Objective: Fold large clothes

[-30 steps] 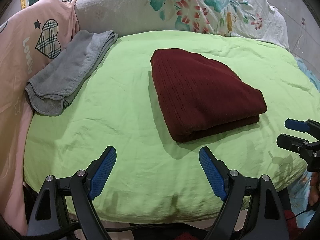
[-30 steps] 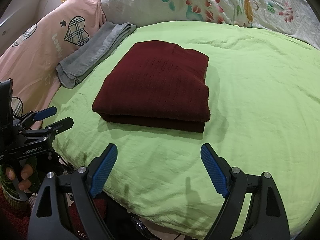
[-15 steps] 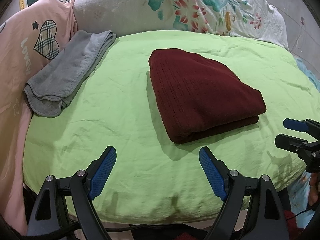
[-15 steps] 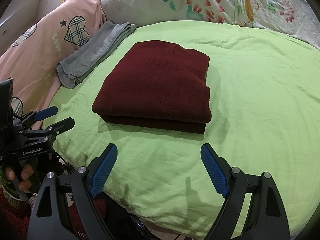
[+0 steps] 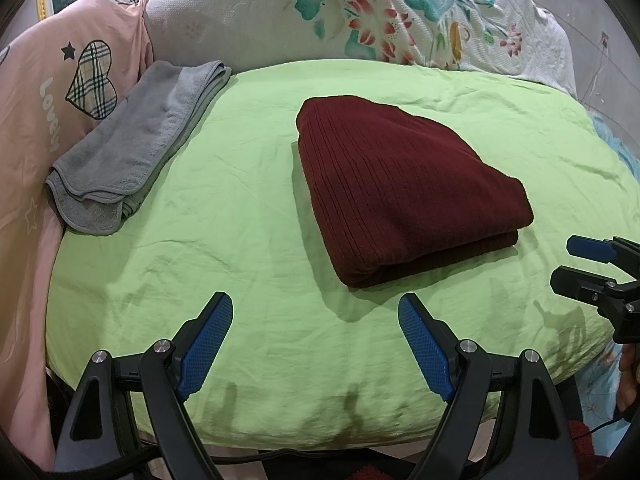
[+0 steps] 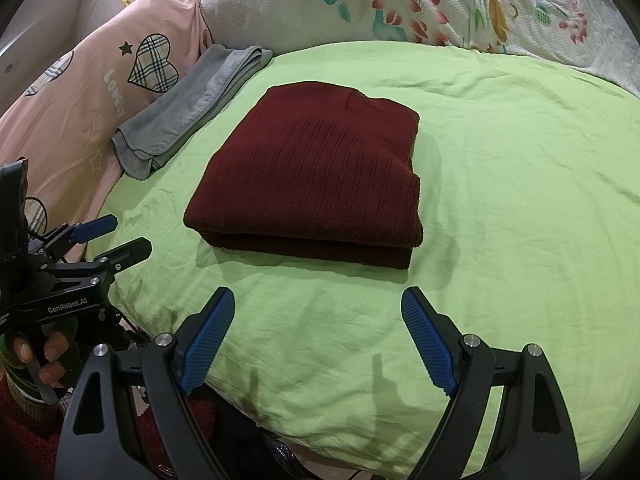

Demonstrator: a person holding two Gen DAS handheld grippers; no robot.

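A dark red knitted garment [image 5: 404, 188] [image 6: 320, 176] lies folded into a thick rectangle on the light green bedsheet [image 5: 224, 216] [image 6: 520, 184]. My left gripper [image 5: 316, 316] hovers open over the sheet's near edge, short of the garment, with nothing between its blue pads. In its own view my right gripper [image 6: 318, 312] is open too, just in front of the garment's folded edge, and holds nothing. Each gripper also shows in the other's view: the right one [image 5: 576, 264] at the right edge, the left one [image 6: 116, 236] at the left edge, both with jaws apart.
A folded grey towel [image 5: 132, 148] [image 6: 192, 112] lies at the sheet's far left. A pink quilt with plaid hearts [image 5: 48, 92] [image 6: 100, 92] is piled beside it. A white floral pillow [image 5: 360, 16] [image 6: 400, 4] lines the back. A hand [image 6: 44, 360] grips the left tool's handle.
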